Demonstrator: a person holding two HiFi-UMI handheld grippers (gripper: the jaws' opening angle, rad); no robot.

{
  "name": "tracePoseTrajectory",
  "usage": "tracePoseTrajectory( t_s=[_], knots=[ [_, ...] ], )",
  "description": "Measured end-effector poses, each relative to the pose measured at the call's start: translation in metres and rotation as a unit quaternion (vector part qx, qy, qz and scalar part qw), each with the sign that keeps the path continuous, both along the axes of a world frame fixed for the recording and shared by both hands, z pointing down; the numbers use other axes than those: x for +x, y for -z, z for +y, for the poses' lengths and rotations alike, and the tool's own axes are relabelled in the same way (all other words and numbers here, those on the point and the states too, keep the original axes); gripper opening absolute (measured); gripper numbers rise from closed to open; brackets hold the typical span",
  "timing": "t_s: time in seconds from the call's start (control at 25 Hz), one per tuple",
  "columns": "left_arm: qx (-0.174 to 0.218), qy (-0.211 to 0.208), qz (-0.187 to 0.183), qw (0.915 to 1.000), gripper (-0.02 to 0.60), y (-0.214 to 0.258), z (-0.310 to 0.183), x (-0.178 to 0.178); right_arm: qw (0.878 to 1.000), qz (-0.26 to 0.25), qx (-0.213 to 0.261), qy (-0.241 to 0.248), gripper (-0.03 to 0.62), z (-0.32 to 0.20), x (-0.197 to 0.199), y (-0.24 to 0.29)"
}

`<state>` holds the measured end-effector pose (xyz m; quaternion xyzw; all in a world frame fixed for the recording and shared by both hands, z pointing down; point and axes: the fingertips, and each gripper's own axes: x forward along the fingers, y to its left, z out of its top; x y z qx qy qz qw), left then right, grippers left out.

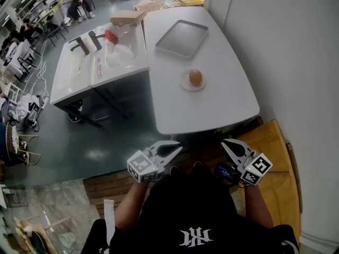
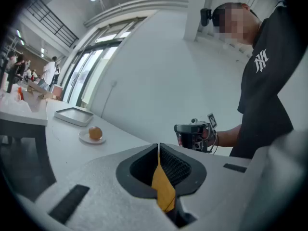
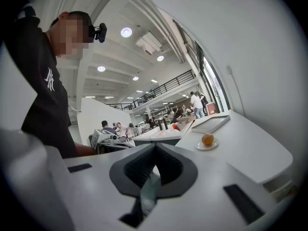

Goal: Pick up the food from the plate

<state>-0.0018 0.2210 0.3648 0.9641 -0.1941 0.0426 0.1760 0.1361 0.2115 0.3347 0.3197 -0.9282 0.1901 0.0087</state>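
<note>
A round brown piece of food (image 1: 195, 77) sits on a small white plate (image 1: 186, 85) in the middle of the white table (image 1: 222, 105). It also appears far off in the left gripper view, food (image 2: 95, 133) on plate (image 2: 87, 139), and in the right gripper view, food (image 3: 207, 139) on plate (image 3: 207, 146). Both grippers hang near the person's waist, short of the table's near edge and well away from the plate. My left gripper (image 1: 179, 147) (image 2: 158, 150) is shut with nothing in it. My right gripper (image 1: 224, 142) (image 3: 155, 148) is shut and empty too.
A grey tray (image 1: 181, 38) lies on the table beyond the plate. A second white counter (image 1: 79, 70) to the left carries bottles, a bag and a cardboard box (image 1: 127, 17). A white wall (image 1: 286, 46) runs along the right. People sit at the far back left.
</note>
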Motion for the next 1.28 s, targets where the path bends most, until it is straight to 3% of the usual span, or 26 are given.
tracePoseTrajectory(
  t_s=[0.36, 0.76, 0.92, 1.28],
  knots=[
    [-0.007, -0.008, 0.001, 0.9999, 0.011, -0.026, -0.011, -0.009, 1.0, 0.009, 0.007, -0.028, 0.0, -0.009, 0.002, -0.015],
    [-0.008, -0.032, 0.014, 0.9994, 0.011, -0.024, -0.016, -0.005, 0.998, 0.029, 0.01, -0.05, 0.003, -0.02, -0.004, -0.01],
    [-0.01, -0.027, 0.021, 0.9994, 0.011, -0.03, -0.021, -0.013, 0.998, 0.04, 0.003, -0.054, 0.127, -0.017, -0.006, -0.013],
    [-0.013, -0.029, 0.031, 0.999, 0.011, -0.03, -0.029, -0.026, 0.995, 0.057, 0.018, -0.082, 0.153, -0.022, 0.0, 0.005]
  ],
)
